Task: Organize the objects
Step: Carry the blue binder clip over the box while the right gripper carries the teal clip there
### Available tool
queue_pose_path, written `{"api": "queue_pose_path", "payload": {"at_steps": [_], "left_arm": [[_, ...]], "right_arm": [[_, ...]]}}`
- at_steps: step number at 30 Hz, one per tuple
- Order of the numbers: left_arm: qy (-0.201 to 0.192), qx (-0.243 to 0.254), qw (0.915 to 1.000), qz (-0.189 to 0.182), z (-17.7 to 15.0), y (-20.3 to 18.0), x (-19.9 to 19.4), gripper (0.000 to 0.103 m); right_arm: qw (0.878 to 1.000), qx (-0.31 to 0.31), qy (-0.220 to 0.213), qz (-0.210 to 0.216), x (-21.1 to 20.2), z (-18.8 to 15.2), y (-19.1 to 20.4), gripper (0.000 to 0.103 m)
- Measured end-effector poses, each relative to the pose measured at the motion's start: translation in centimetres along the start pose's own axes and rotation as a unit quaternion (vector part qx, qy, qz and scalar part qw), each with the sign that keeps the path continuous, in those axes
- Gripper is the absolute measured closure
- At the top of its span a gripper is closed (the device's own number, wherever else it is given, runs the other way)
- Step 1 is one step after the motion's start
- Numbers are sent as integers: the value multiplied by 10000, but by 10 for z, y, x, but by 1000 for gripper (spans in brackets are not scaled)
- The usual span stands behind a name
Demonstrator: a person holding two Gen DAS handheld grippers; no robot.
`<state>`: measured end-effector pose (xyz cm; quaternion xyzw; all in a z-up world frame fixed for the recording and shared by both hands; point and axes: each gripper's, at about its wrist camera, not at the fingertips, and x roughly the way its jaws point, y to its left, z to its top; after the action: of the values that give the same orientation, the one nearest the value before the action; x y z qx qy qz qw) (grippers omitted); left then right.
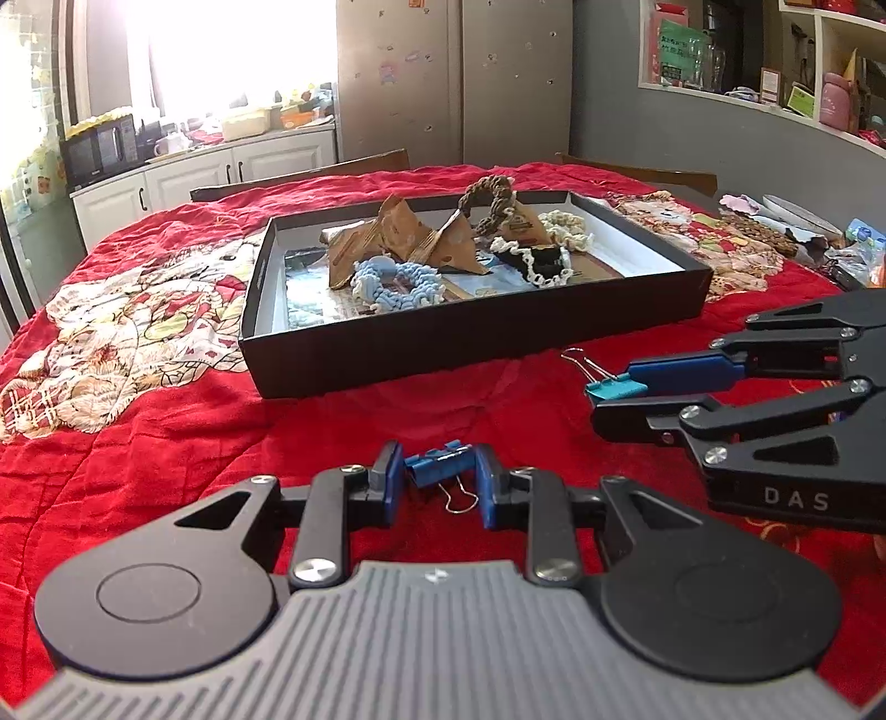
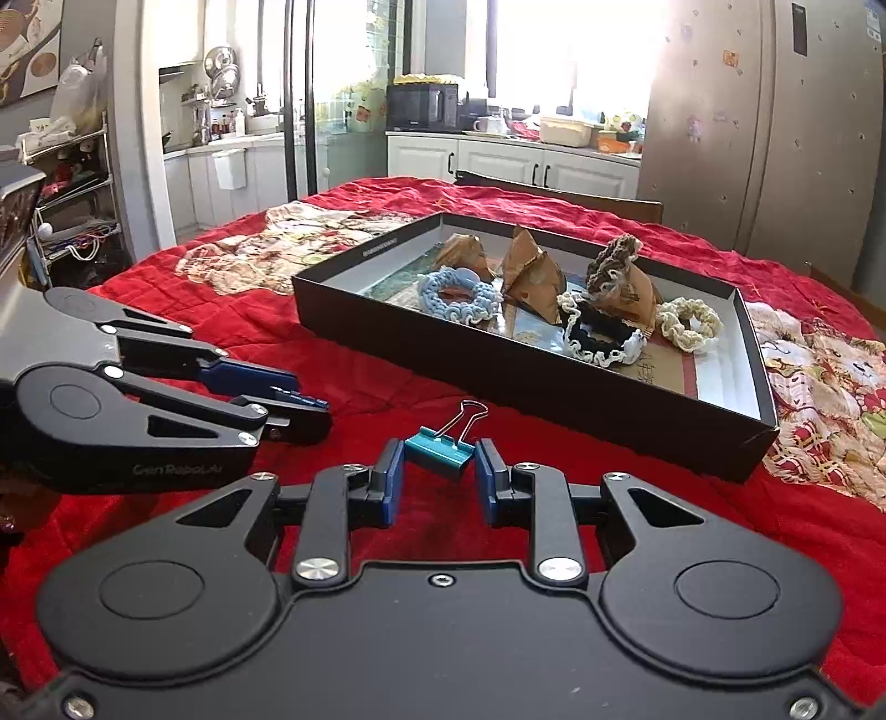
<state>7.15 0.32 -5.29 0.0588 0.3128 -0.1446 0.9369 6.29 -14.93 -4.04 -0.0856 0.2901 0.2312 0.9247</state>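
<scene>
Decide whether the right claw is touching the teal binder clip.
Touching. In the right wrist view, the right claw has both blue pads pressed against the ends of the teal binder clip, with no gap showing.

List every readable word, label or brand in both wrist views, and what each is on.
"DAS": on the right gripper, partly cut off by the frame edge.
"GenRoboLAI", roughly: faint on the left gripper.
Print on the black box rim: too small to read.
Shelf labels: blurred.

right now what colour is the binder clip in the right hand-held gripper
Teal binder clip, clearest in the right wrist view.
</scene>
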Motion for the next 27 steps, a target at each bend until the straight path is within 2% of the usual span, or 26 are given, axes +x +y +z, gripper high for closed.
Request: {"api": "queue_pose_path", "payload": {"at_steps": [5,13,18,27], "left_arm": [[-101,41,9999,-50,5,-3,-9,73],[-475,90,9988,-40,26,-1,-28,73],[-651,-54,9978,-129,47,10,-36,73],[-1003,47,9949,124,83,20,-35,73]], "right_arm": [[9999,-29,-158,42,-13,3,1,77],[9985,-54,-543,-66,-37,18,-6,77],[9965,-83,-781,-285,-49,31,-16,77],[9921,-98,-995,-754,-53,57,-43,77]]}}
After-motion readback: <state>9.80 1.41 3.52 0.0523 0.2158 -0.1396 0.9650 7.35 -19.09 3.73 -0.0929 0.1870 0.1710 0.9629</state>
